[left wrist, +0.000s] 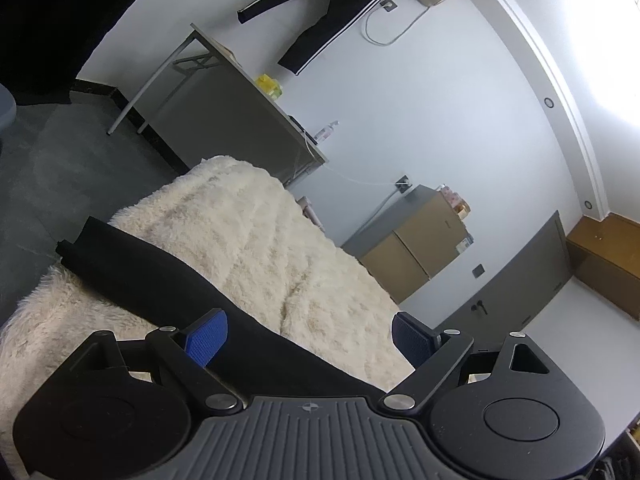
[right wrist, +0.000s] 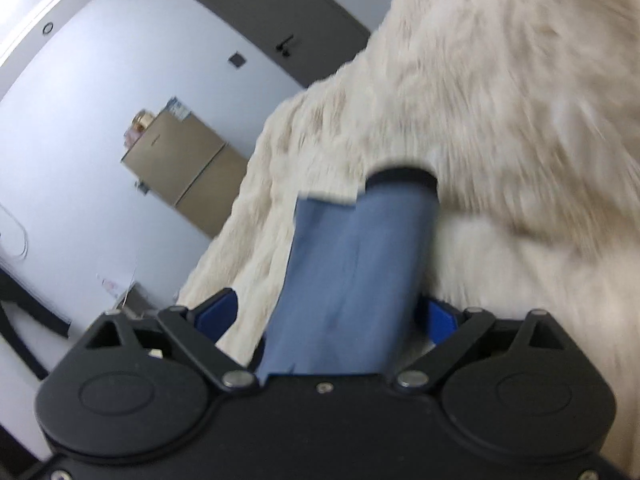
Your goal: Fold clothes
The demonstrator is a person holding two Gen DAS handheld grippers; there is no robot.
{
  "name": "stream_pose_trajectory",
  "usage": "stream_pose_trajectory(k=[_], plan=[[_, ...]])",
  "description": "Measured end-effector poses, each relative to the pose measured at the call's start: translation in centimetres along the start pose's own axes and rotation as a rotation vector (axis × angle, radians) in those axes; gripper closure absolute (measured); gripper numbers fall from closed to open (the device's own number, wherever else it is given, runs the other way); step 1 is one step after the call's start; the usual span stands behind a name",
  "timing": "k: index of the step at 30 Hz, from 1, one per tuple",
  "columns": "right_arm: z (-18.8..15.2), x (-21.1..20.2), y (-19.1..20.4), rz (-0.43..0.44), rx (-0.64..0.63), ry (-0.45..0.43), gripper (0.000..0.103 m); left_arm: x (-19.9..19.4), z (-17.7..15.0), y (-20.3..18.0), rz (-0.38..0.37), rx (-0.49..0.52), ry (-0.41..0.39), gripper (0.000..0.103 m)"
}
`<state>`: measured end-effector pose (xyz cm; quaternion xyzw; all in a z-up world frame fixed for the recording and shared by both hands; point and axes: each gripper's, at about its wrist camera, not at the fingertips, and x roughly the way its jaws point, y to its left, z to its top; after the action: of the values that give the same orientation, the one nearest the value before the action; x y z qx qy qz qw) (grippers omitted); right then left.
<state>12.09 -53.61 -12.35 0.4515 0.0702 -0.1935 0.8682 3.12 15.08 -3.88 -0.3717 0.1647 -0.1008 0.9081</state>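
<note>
1. At left, we hold the left tongs spread wide above a black garment, which lies in a long strip across the cream shaggy blanket.
2. Behind it, a grey table stands against the white wall.
3. At right, our right tongs also stand wide; a blue sleeve with a dark cuff runs between the blue pads over the same blanket, and the view is blurred.
</note>
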Motion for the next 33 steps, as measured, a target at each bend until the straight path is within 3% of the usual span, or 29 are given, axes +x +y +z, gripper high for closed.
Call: stream_pose_trajectory(k=[1,3,4,6,10,13,18,22,28,29,33], plan=[[0.3,0.6,-0.1,-0.001,0.0,0.012,0.022,0.2,-0.1,-0.3,0.015,0.026,0.011,0.017],[0.8,1.3,0.1,-0.044,-0.031,0.034,0.083,0.5,-0.4,-0.9,0.044,0.078,0.033,0.013],[1.0,1.5,0.2,-0.077,-0.046,0.042,0.088,1.0,-0.7,-1.5,0.079,0.126,0.055,0.006],[1.6,1.4,0.0,-0.056,-0.057,0.066,0.095,2.3,-1.3,-3.1,0.155,0.241,0.111,0.003],[2.4,0.6,1.0,-0.042,-0.172,0.095,0.097,4.1,-2.5,-5.1,0.226,0.393,0.173,0.003],[3.5,-0.2,2.8,-0.039,-0.263,0.089,0.097,4.2,-2.5,-5.2,0.24,0.403,0.2,0.003],[6.6,-1.5,5.3,-0.045,-0.325,-0.009,0.098,3.7,-2.4,-4.3,0.248,0.365,0.218,0.003],[7.8,-2.6,6.2,-0.21,-0.38,-0.108,0.098,3.9,-2.5,-3.7,0.238,0.351,0.21,0.003],[9.6,-4.2,7.4,-0.457,-0.46,-0.257,0.067,3.2,-2.0,-3.3,0.273,0.307,0.156,0.003],[9.7,-4.5,7.7,-0.493,-0.478,-0.28,0.054,2.9,-1.8,-3.0,0.288,0.291,0.133,0.003],[3.0,-6.9,12.6,-0.322,-0.807,-0.242,0.047,1.8,-0.7,-2.1,0.334,0.219,0.04,0.002]])
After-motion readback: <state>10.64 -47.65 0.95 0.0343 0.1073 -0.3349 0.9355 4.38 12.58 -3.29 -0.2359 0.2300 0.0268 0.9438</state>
